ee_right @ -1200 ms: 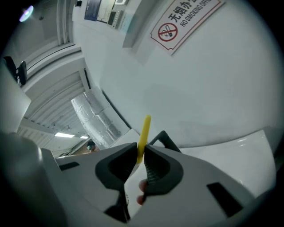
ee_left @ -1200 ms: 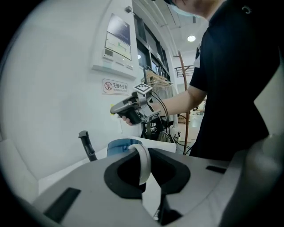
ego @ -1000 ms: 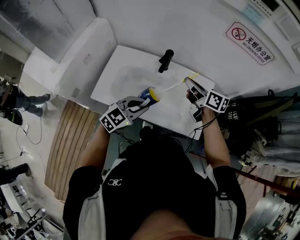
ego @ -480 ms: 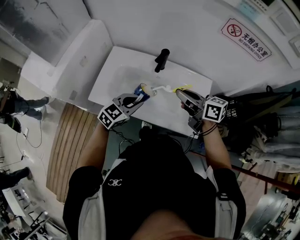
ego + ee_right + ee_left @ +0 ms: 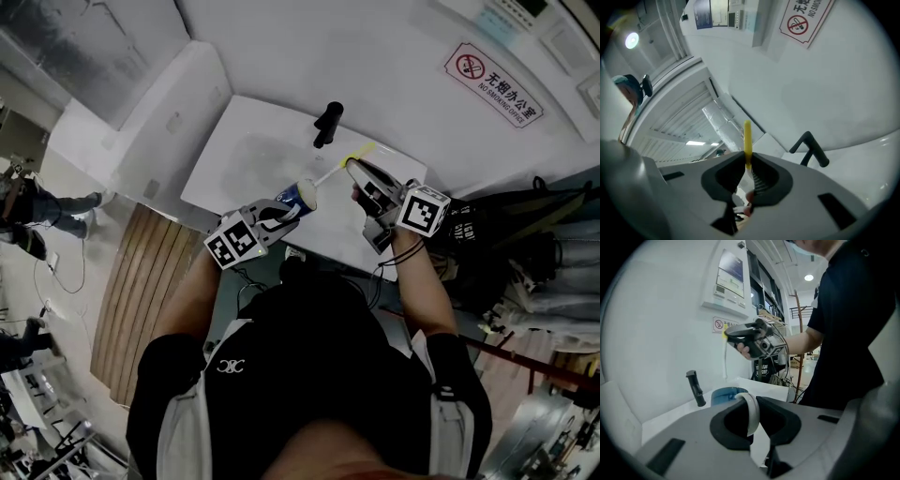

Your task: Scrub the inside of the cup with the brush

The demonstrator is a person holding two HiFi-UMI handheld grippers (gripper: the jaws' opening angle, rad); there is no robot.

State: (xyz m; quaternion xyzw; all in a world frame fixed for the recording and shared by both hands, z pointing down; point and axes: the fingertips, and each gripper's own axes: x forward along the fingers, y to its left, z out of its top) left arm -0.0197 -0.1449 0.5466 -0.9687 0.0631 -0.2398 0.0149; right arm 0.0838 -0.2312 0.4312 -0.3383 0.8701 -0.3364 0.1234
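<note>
My left gripper (image 5: 285, 209) is shut on the white handle (image 5: 751, 411) of a blue cup (image 5: 301, 196), which it holds over the white sink (image 5: 234, 155). The cup (image 5: 725, 394) has its mouth turned toward the brush. My right gripper (image 5: 355, 170) is shut on the yellow end (image 5: 747, 137) of a brush (image 5: 330, 171). The brush's thin white shaft (image 5: 725, 361) slants down to the cup's mouth. Its tip is at the rim; I cannot tell whether the bristles are inside. In the left gripper view my right gripper (image 5: 749, 336) hangs above the cup.
A black faucet (image 5: 326, 123) stands at the back of the sink, just beyond the brush, and shows as a faucet (image 5: 812, 148) to the right of the jaws. A no-smoking sign (image 5: 496, 84) is on the white wall. Bags and cables lie at the right.
Half a second ago the brush lay flatter, with cup and brush nearer the faucet. Now the cup sits lower and the brush handle tilts up and away.
</note>
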